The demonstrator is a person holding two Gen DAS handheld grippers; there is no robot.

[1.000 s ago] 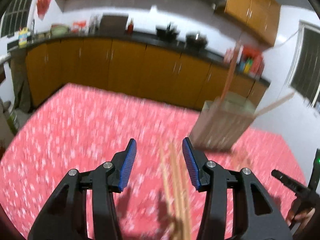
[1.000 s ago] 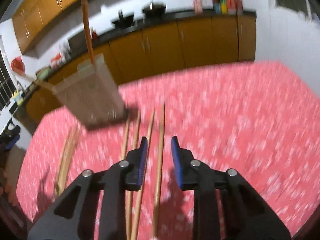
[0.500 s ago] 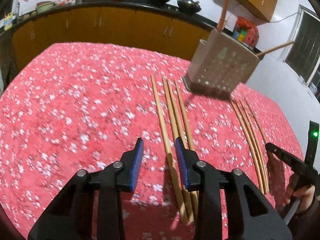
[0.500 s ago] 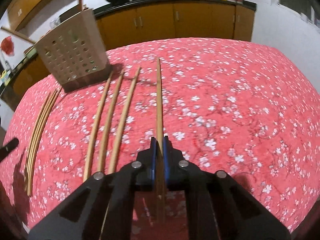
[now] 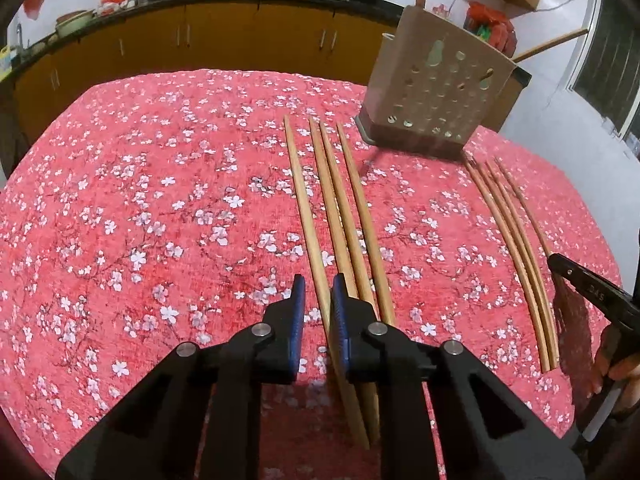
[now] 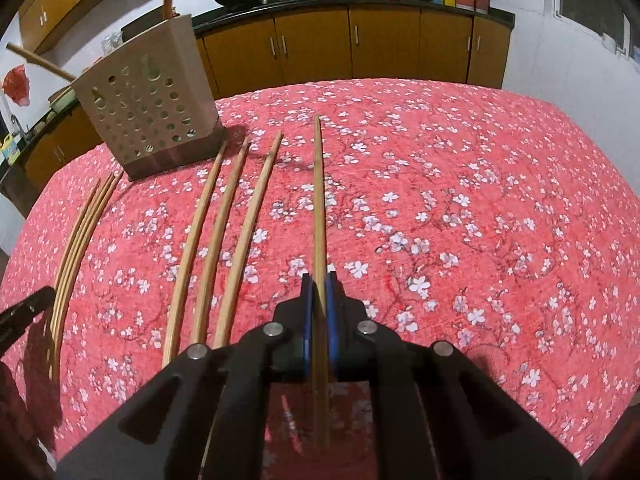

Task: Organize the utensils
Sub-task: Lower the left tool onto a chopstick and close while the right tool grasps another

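Wooden chopstick (image 6: 319,216) clamped in right jaws, left jaws closing around another chopstick (image 5: 306,216).

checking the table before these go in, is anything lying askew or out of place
Mostly tidy: the chopsticks lie in near-parallel rows. One chopstick lies apart from the other three beside it; the right gripper is shut on it. In the perforated holder, one stick leans far out sideways.

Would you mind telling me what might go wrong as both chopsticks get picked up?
The left hand-held gripper, jaws closing, straddles the leftmost chopstick beside three close neighbours; one could get dragged. The right hand-held gripper pinches its lone chopstick near one end, so it may pivot.
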